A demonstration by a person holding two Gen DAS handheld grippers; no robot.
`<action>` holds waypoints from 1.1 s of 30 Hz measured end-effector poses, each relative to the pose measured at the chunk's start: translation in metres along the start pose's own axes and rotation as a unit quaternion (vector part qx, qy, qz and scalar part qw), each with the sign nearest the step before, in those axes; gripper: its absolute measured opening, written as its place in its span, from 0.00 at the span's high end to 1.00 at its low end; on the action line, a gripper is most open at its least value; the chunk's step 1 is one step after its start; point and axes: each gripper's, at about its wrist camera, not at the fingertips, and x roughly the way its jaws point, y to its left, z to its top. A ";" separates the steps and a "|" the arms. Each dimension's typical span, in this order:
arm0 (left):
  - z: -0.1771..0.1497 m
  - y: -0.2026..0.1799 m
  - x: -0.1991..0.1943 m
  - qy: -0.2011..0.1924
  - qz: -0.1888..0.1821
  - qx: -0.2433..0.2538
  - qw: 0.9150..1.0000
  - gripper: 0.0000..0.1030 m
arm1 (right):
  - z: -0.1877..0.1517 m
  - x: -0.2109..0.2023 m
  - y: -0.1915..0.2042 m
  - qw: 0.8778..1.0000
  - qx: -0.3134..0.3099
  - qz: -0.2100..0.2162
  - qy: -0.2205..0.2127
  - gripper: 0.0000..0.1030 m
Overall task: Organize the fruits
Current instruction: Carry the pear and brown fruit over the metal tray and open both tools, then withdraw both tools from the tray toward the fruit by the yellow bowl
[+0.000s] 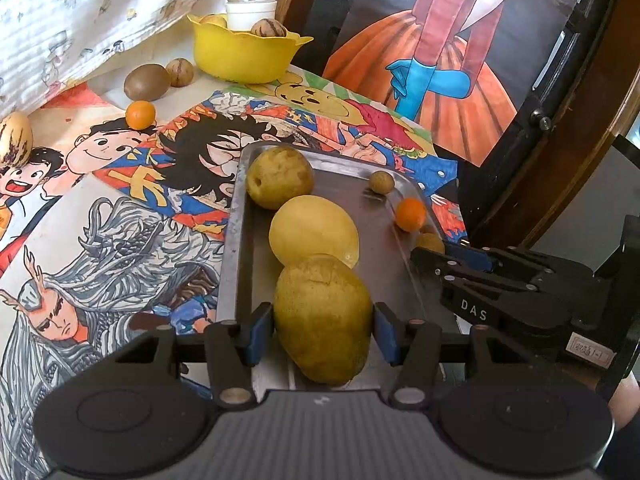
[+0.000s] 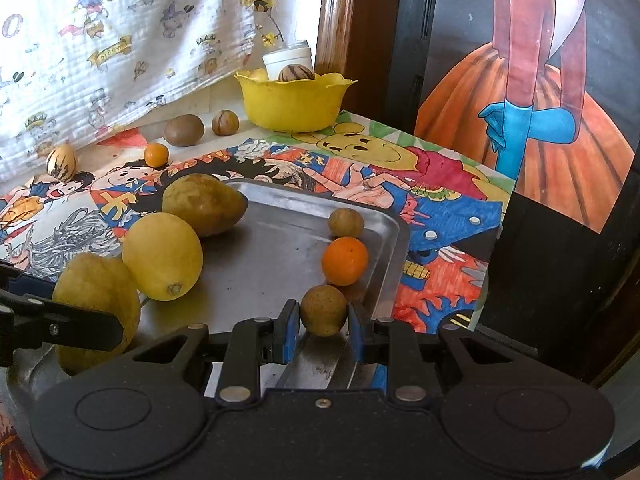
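A metal tray [image 1: 236, 240] lies on colourful drawings. My left gripper [image 1: 324, 320] is shut on a green-yellow pear [image 1: 322, 312] at the tray's near end, low over the metal. Beyond it lie a lemon [image 1: 312, 228] and a second pear [image 1: 280, 176]. My right gripper [image 2: 323, 320] is shut on a small round brown fruit [image 2: 324, 310] at the tray's right rim [image 2: 394, 256]. Just past it sit a small orange [image 2: 345, 261] and another small brown fruit [image 2: 346, 222]. The left gripper's finger [image 2: 60, 320] crosses the held pear [image 2: 96, 292] in the right wrist view.
A yellow bowl [image 1: 244, 54] holding fruit stands at the back before a white jar [image 1: 251, 9]. Loose on the paper lie a brown fruit [image 1: 147, 82], a striped nut-like fruit [image 1: 180, 72], a small orange [image 1: 140, 114] and a streaked pale fruit [image 1: 16, 138]. A painted dark panel [image 1: 440, 60] rises on the right.
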 end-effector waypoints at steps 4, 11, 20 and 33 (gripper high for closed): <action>0.001 0.001 0.001 0.000 0.000 -0.001 1.000 0.43 | -0.001 -0.001 0.001 1.000 0.002 0.000 0.002 0.72; 0.000 0.003 -0.005 -0.001 0.004 -0.006 1.000 0.30 | -0.001 -0.019 0.002 1.000 0.008 -0.005 -0.015 0.66; -0.007 0.012 -0.043 -0.043 0.013 -0.027 0.999 0.13 | -0.005 -0.067 0.010 0.999 0.023 -0.006 -0.043 0.42; -0.034 0.024 -0.104 -0.095 0.075 -0.026 0.992 0.01 | -0.028 -0.136 0.047 0.992 0.100 0.010 -0.074 0.02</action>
